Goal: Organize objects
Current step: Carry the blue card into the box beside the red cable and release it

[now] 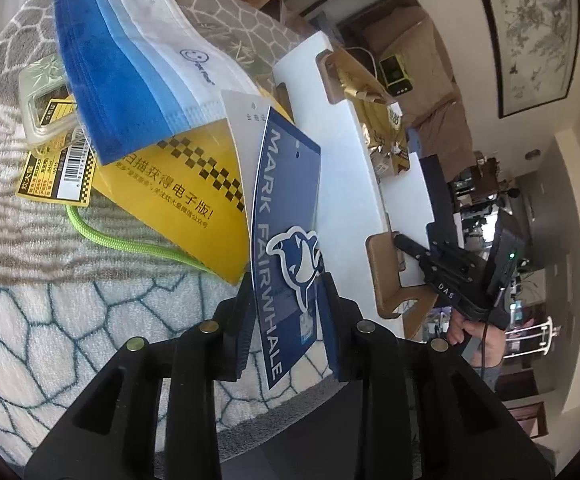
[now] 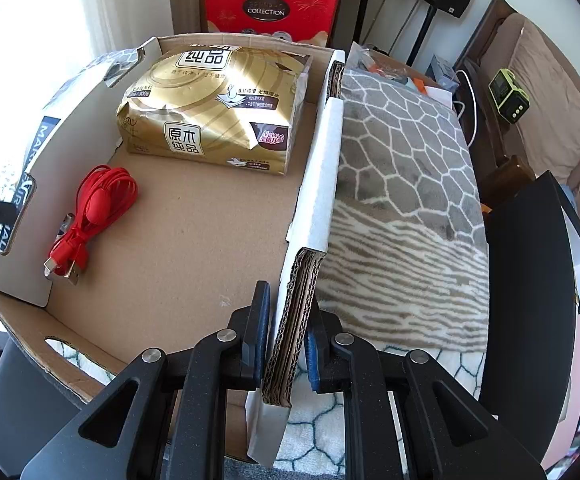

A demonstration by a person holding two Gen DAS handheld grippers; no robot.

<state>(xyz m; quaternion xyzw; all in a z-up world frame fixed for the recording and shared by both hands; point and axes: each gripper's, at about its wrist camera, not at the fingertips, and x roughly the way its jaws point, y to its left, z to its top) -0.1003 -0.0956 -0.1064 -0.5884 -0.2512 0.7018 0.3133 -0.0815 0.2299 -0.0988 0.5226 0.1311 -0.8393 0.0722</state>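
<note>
My left gripper (image 1: 286, 312) is shut on a blue "MARK FAIRWHALE" card (image 1: 286, 208) and holds it lifted beside the white cardboard box (image 1: 349, 152). On the blanket behind it lie a blue and white face mask (image 1: 138, 72), a yellow leaflet (image 1: 186, 192), a clear plastic case (image 1: 46, 100) and a green cord (image 1: 130, 244). My right gripper (image 2: 288, 344) is shut on the box's right wall (image 2: 317, 208). Inside the box lie a gold tissue pack (image 2: 214, 108) and a coiled red cable (image 2: 94, 208). The right gripper also shows in the left wrist view (image 1: 413, 252).
The box sits on a patterned grey and white blanket (image 2: 401, 200). A black board (image 2: 529, 280) stands at the blanket's right edge. A red gift bag (image 2: 270, 4) stands behind the box. A sofa with a green device (image 2: 507, 96) is at the far right.
</note>
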